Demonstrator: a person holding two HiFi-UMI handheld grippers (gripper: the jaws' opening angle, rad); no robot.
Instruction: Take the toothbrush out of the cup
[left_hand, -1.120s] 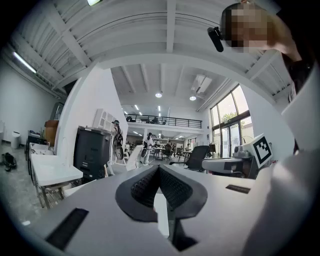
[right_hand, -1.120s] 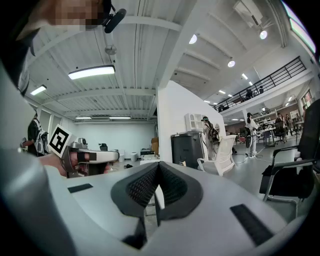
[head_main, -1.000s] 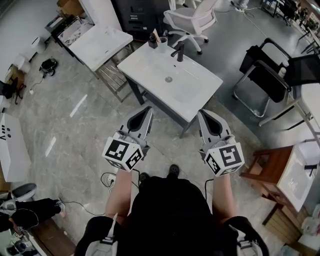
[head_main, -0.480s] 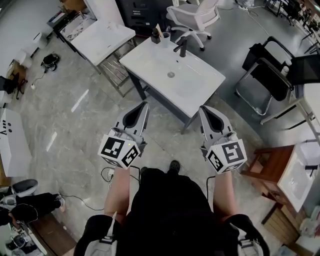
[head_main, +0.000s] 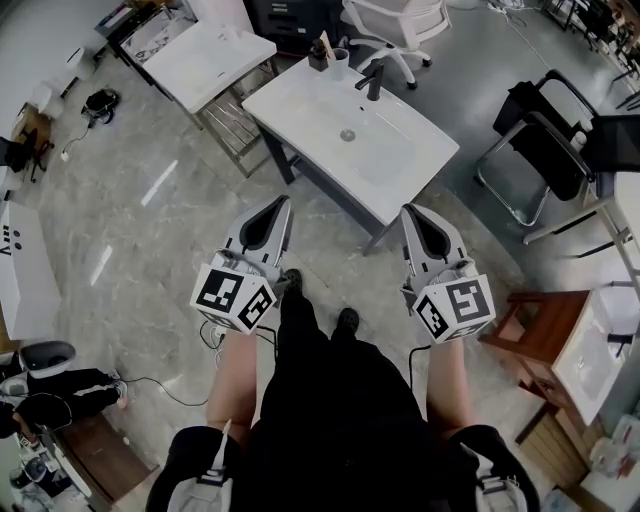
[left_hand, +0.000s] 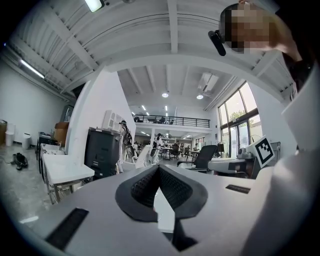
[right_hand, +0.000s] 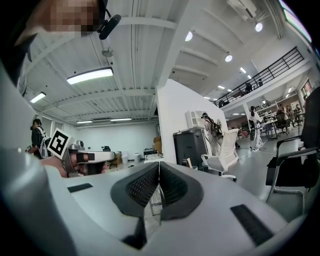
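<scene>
With fingers (head_main: 262, 228) closed empty, left gripper (head_main: 285, 198) and right gripper (head_main: 407, 210) hover before washbasin (head_main: 410, 175) edge.

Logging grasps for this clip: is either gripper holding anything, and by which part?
Nothing is held. The left gripper and right gripper are shut, empty; the toothbrush stands away on the sink.
</scene>
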